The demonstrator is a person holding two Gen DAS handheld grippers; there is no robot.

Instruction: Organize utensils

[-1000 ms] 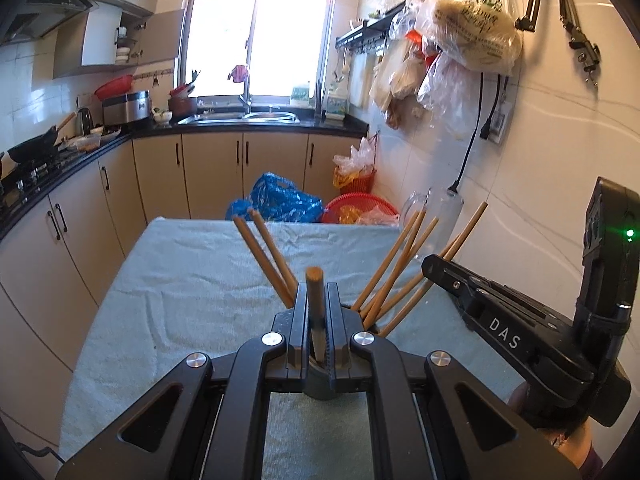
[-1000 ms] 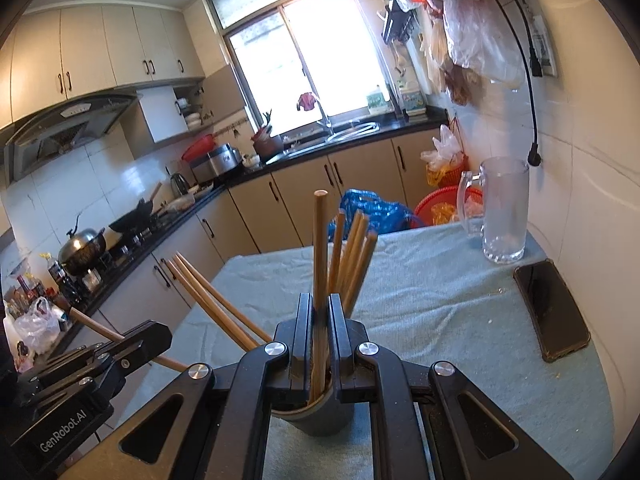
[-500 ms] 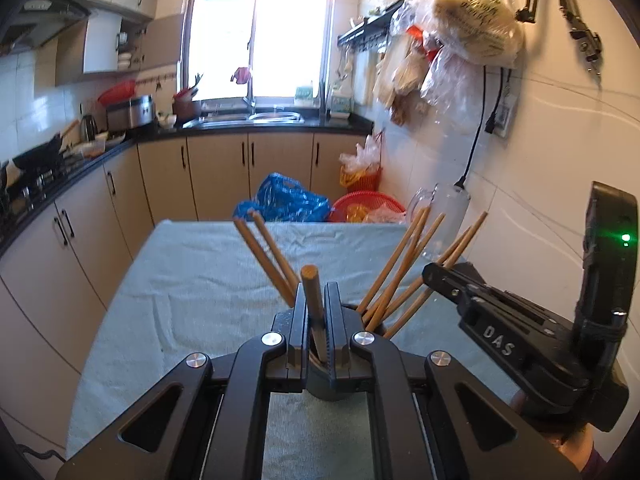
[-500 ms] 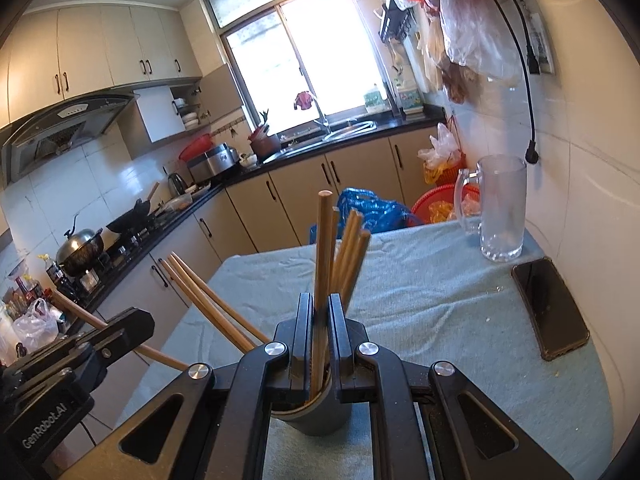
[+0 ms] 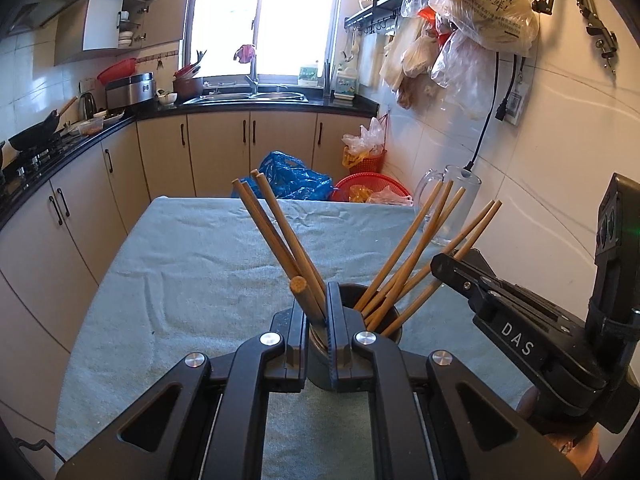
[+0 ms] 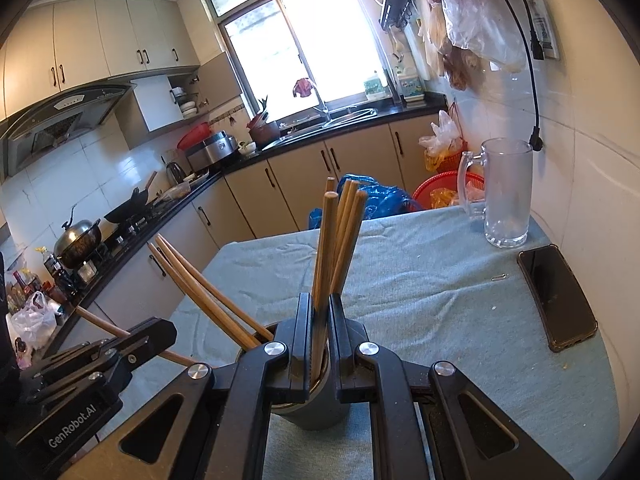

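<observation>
Kitchen desk [image 6: 440,280], towel-covered: chopsticks [image 5: 404,256] in holder cup [image 5: 394,316]; light, stiff, slippery; grip mid-shaft. Both grippers' jaws pinching one chopstick each.

a cup [image 6: 316,412] stood on the cloth-covered table [image 6: 420,280] at the lower centre of both views, with chopsticks [image 5: 276,232] fanning out of it to the left and right. in the right wrist view a glass mug [image 6: 506,192] stood at the table's far right edge, with a phone [image 6: 556,298] lying on the cloth in front of it. behind the table, bags [image 5: 294,178] and a basket [image 5: 374,184] sat before the cabinets [image 5: 220,148].
</observation>
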